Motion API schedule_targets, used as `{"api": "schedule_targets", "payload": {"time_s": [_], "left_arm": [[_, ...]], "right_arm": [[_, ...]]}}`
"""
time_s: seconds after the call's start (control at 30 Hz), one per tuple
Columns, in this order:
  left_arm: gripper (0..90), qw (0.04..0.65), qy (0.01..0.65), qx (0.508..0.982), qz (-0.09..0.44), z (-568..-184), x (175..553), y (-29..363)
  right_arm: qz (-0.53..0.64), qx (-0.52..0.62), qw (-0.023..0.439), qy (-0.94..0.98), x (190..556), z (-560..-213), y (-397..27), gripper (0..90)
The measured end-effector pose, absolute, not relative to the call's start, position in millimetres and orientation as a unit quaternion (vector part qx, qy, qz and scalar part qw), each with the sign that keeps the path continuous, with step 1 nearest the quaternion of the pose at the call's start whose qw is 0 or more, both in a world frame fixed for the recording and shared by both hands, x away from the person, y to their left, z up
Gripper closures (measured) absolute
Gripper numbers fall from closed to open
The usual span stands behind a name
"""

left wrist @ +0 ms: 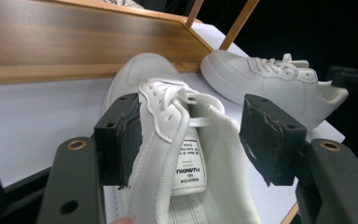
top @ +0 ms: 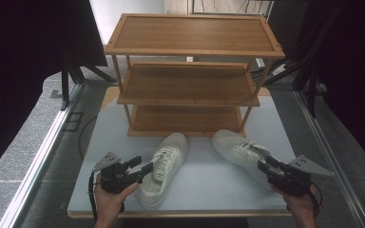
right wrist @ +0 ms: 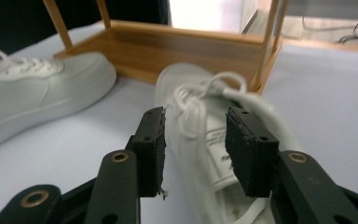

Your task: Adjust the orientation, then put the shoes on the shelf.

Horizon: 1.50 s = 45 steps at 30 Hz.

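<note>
Two white lace-up sneakers lie on the white table (top: 209,192) in front of a wooden shoe rack (top: 190,51). The left sneaker (top: 164,168) points its toe at the rack. My left gripper (top: 141,165) sits at its side, and in the left gripper view its jaws (left wrist: 191,135) stand wide open around the tongue and collar (left wrist: 186,154). The right sneaker (top: 240,149) lies at an angle. My right gripper (top: 265,163) is at its heel end. In the right gripper view that gripper (right wrist: 193,149) is open, straddling the shoe's opening (right wrist: 205,135) without pressing on it.
The rack has three bare shelves; the lowest one (top: 185,118) sits just behind the shoes' toes, with thin posts (top: 245,118) at the corners. Metal rails (top: 43,156) and grey floor flank the table. Dark curtains stand at both sides.
</note>
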<state>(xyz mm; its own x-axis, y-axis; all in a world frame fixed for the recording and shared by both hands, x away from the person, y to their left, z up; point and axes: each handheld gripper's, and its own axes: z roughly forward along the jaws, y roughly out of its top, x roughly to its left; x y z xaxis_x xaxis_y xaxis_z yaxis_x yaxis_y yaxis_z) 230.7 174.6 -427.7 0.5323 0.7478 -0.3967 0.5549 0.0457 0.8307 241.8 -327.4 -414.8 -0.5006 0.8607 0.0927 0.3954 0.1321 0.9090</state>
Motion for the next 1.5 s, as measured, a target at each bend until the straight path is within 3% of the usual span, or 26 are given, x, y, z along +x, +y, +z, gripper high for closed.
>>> {"api": "schedule_targets", "payload": {"time_s": [0.7,1.07,1.5], "left_arm": [[35.0,0.53,0.466,0.7,0.109,-414.6,238.1,168.9],[33.9,0.494,0.454,0.733,0.115,-415.9,257.6,147.1],[34.1,0.432,0.445,0.769,0.153,-432.2,263.0,134.3]], "right_arm": [[0.476,0.429,0.265,0.72,267.9,-392.1,-343.5,54.1],[0.443,0.391,0.223,0.775,305.3,-397.0,-367.4,42.1],[0.389,0.352,0.172,0.834,334.1,-422.7,-351.3,44.3]]}}
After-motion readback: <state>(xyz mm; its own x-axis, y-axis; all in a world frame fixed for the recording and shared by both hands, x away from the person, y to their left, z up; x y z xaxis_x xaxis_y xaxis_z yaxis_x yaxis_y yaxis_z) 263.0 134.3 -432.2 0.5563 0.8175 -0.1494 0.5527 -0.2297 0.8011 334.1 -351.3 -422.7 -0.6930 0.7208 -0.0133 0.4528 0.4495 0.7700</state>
